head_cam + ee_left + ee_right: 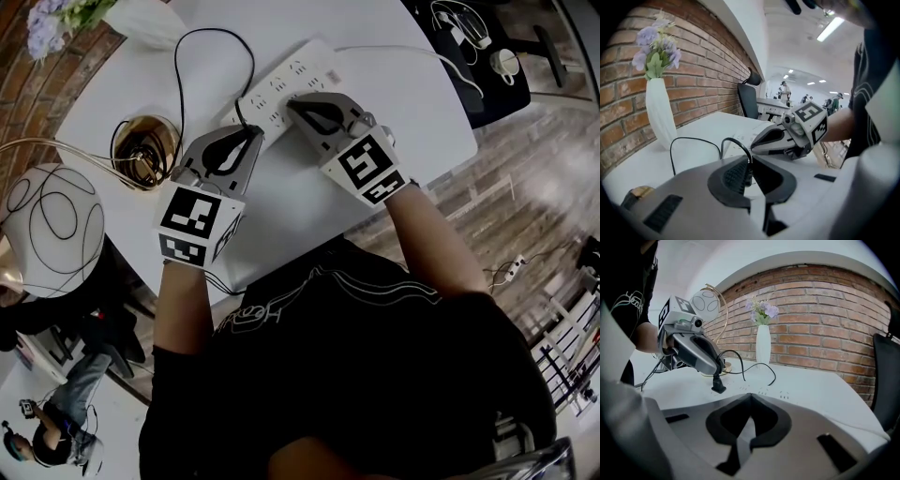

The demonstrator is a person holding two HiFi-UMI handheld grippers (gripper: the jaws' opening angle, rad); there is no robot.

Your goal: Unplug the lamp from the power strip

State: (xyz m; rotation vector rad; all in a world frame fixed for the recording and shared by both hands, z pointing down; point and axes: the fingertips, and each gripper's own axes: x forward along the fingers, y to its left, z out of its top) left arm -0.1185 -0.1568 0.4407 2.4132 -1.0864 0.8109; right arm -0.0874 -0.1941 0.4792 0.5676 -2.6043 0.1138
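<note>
**Table** (309, 211): white and rounded. Its near edge runs on a slant just under the two marker cubes. A band of bare top lies between that edge and the jaws.

**Left gripper** (251, 133): near left of centre. Its jaws are drawn in to a thin slit, clamped on the black cord (178, 66) just above the plug (717, 386).

**Plug:** black, standing slightly tilted at the near-left end of the power strip (281, 84). It looks seated in a socket, though how deeply its pins sit cannot be told.

**Right gripper** (292, 103): just right of the left one, not touching it. Its jaws are fully together with nothing between them, and the tips bear down on the strip's top face.

**Power strip:** white, lying slantwise past the table's middle. Its white lead (394, 52) trails off toward the far right edge.

**Lamp** (52, 230): a globe shade at the far left. Its gold base (141, 150) stands on the table by the left edge, near the left gripper's flank, so room is tight on that side. The cord leaves the base, loops away in a wide arc and comes back to the plug.

**Open room:** the top is bare right of the strip out to the right edge, and on the far side of the strip as well.

**Vase** (145, 21): white, holding lilac flowers (52, 19), at the far left by the brick wall (825, 333).
</note>
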